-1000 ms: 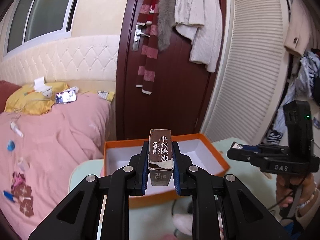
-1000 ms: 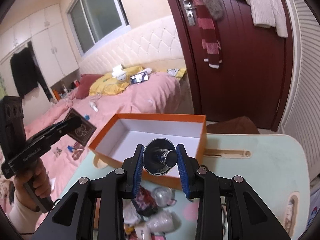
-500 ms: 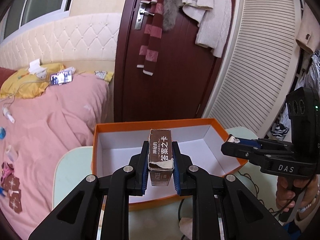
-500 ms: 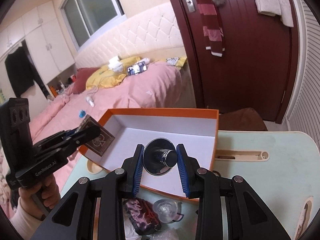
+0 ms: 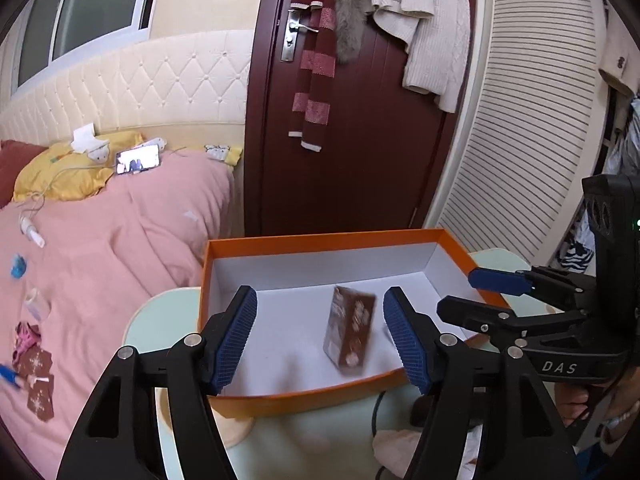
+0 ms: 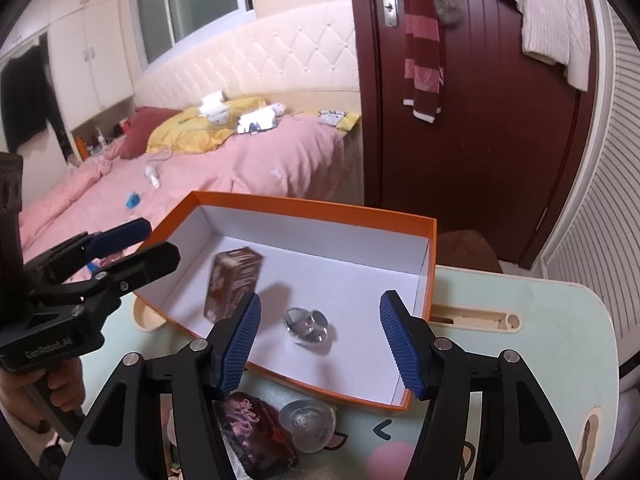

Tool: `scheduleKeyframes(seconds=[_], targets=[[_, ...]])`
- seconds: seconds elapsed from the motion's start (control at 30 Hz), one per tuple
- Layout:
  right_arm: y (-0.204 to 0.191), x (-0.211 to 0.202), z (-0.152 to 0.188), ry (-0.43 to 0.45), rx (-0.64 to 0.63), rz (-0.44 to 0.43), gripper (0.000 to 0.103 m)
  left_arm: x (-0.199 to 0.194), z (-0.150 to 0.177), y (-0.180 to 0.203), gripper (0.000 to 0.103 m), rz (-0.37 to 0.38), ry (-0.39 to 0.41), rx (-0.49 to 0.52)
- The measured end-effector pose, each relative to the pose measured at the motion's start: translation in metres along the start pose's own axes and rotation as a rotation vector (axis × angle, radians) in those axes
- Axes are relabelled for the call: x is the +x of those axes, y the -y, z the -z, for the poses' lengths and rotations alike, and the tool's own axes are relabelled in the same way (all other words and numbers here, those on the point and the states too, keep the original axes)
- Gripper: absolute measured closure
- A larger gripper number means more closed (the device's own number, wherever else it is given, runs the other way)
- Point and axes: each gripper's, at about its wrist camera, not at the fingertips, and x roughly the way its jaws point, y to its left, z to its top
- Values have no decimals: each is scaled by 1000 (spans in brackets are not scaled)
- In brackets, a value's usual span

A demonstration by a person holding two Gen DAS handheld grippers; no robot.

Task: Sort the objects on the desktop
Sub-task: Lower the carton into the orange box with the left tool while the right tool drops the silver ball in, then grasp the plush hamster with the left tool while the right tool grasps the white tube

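Your left gripper (image 5: 320, 334) is opening, and its blue pads (image 5: 236, 338) touch nothing. The brown card box (image 5: 350, 330) is released; it shows blurred and tilted inside the orange box (image 5: 320, 240), between the pads in the picture but clear of both. Your right gripper (image 6: 320, 338) is opening too, with nothing clamped. The shiny metal piece (image 6: 306, 326) sits free on the white floor of the orange box, blurred, to the right of the card box in the right wrist view. The orange box rests on the pale green table (image 6: 540, 320). On the table, just in front of the orange box, lie a dark pink pouch (image 6: 256, 432) and a clear round lid (image 6: 306, 424).
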Motion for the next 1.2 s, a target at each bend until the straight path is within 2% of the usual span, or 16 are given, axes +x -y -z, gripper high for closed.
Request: scheduleKeyframes(seconds=[0.2,0.4,0.6,0.73,0.83,1.0,1.03,1.1,1.2], targets=[[-2,-11,1,14,0,-7,41,-22,3,-2,36,-5,18,-22],[0,-45,7,52,16,-39,41,-63,13,-2,36,-17,37,-34],[7,-82,33,72,71,-91,36,-97,42,5,36,-12,36,-48],[6,-90,59,32,34,-32,33,-101,66,11,36,-33,2,-63],[3,-89,82,-22,-1,34,33,-99,87,13,36,-8,-54,-104],[-2,-93,117,-73,21,21,32,-100,111,26,36,10,-89,-116],[-5,-93,122,-76,17,30,30,-100,116,31,36,9,-95,-100],[-8,-88,133,-96,13,24,19,-97,119,38,36,15,-104,-76],[-12,-79,145,-150,3,-6,18,-90,121,44,36,12,-113,-49]])
